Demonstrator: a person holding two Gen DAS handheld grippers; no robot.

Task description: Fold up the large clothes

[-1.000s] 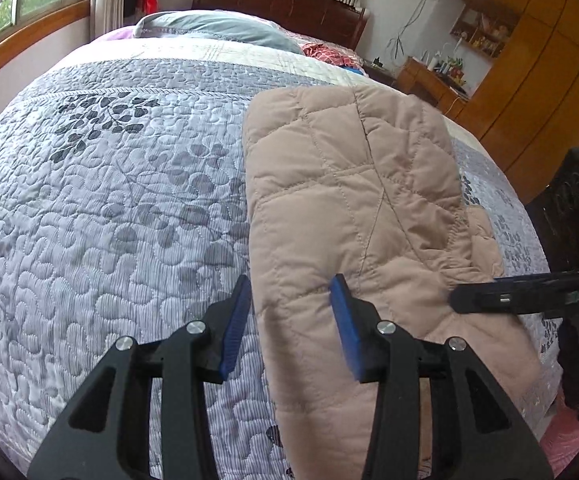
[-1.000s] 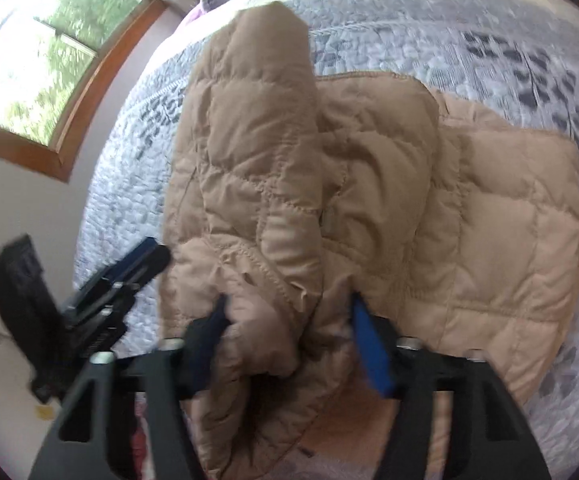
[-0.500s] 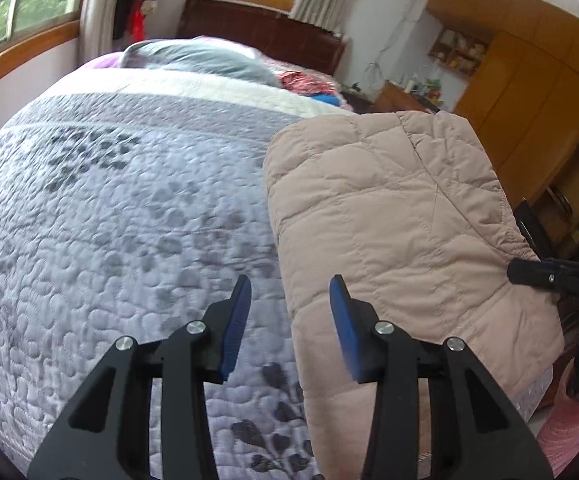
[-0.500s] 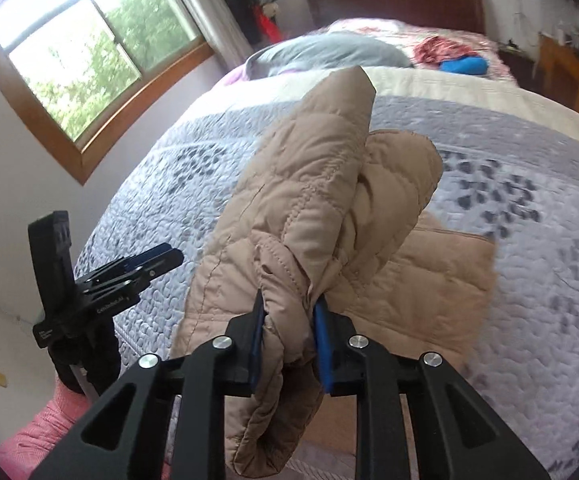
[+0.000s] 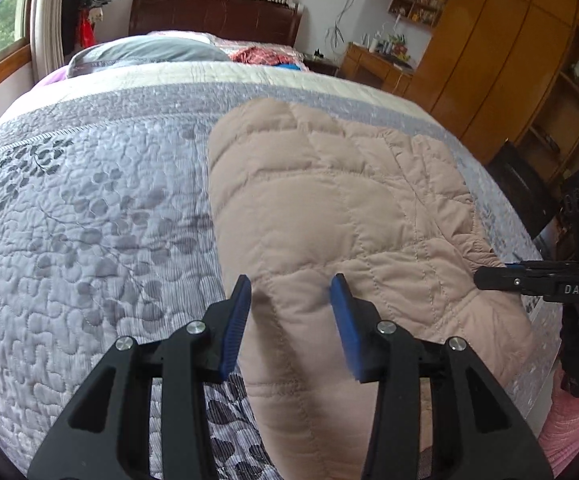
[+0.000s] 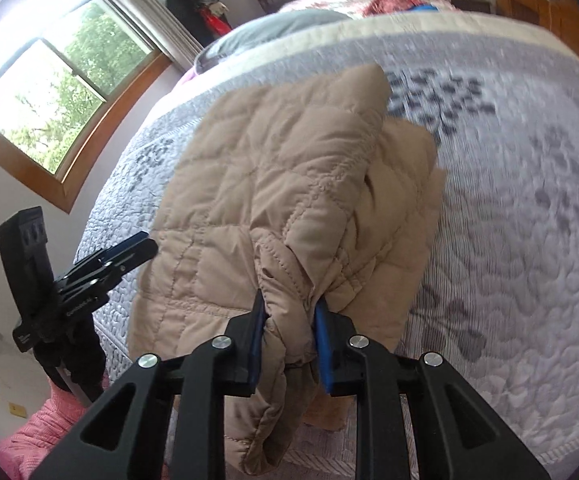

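Right gripper (image 6: 289, 312) fingers clenched on jacket (image 6: 289, 184) edge, left gripper (image 5: 289, 300) released, straddling jacket fold

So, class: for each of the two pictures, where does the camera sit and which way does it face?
Left wrist: on the left tongs, angled down over the tan quilted jacket toward the headboard; pads apart; a pink sleeve shows.
Right wrist: on the right tongs, clamping a jacket fold, facing the window.
Shared: jacket, grey bedspread, each other's tongs.
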